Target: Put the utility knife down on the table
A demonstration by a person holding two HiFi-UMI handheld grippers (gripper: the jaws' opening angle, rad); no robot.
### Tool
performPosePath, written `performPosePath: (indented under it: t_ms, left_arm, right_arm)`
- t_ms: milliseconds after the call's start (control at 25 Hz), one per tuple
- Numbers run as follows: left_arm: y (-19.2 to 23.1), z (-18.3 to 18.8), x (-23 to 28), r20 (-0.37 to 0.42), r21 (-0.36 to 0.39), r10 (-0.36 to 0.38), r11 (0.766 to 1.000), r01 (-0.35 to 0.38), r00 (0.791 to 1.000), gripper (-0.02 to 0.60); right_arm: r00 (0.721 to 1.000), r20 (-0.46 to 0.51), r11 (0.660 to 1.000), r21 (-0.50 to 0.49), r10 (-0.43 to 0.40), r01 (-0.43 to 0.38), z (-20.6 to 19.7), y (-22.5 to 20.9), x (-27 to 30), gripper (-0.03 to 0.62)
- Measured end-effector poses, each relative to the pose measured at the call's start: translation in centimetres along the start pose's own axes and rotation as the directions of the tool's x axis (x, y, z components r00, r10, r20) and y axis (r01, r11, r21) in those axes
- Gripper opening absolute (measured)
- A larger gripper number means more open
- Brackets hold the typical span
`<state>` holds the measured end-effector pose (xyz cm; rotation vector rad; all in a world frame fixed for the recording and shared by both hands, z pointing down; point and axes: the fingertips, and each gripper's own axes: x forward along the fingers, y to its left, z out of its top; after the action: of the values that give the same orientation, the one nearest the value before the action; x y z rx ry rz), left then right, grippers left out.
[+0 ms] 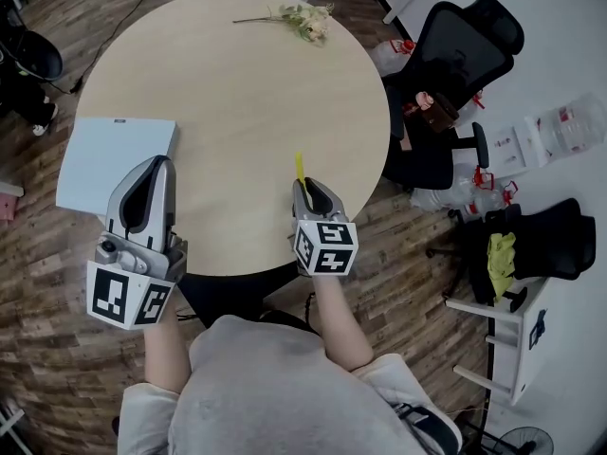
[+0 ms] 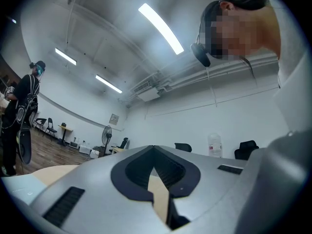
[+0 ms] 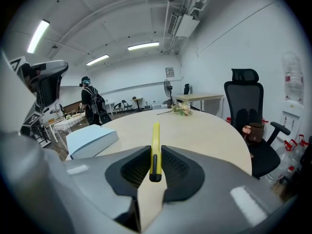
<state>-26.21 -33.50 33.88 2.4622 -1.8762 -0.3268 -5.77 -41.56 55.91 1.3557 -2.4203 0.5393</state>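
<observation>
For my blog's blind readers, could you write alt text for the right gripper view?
The right gripper clamps a yellow utility knife over a round beige table. A pale blue box lies at left, a flower sprig at the far edge, and a black office chair stands at right.

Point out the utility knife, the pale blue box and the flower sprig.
utility knife [image 3: 155, 147]: right gripper view, middle of its yellow body.
pale blue box [image 1: 114, 159]: head view, middle of its top face.
flower sprig [image 1: 311, 22]: head view, the blossoms.

In the head view only the yellow tip of the utility knife [image 1: 300, 167] shows; the right hand-held gripper [image 1: 309, 188] hides the rest.
</observation>
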Motion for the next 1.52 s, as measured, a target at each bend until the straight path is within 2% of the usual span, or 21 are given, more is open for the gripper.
performPosePath:
  t_ms: [680, 1520]
  left_arm:
    - [2.5, -2.1, -1.0, -0.047, -0.029, 0.037, 0.999, -0.038, 0.998, 0.008]
    - [4.1, -3.5, -1.6, -0.083, -0.036, 0.056, 0.998, -0.06, 0.995, 0.008]
  right_arm:
    - [0.981, -0.196, 1.0, -0.005, -0.008, 0.007, -6.7, 0.4, 4.3, 0.075]
    - [0.944, -0.328, 0.999, -0.035, -0.04, 0.03, -11.0, -0.1, 6.8, 0.075]
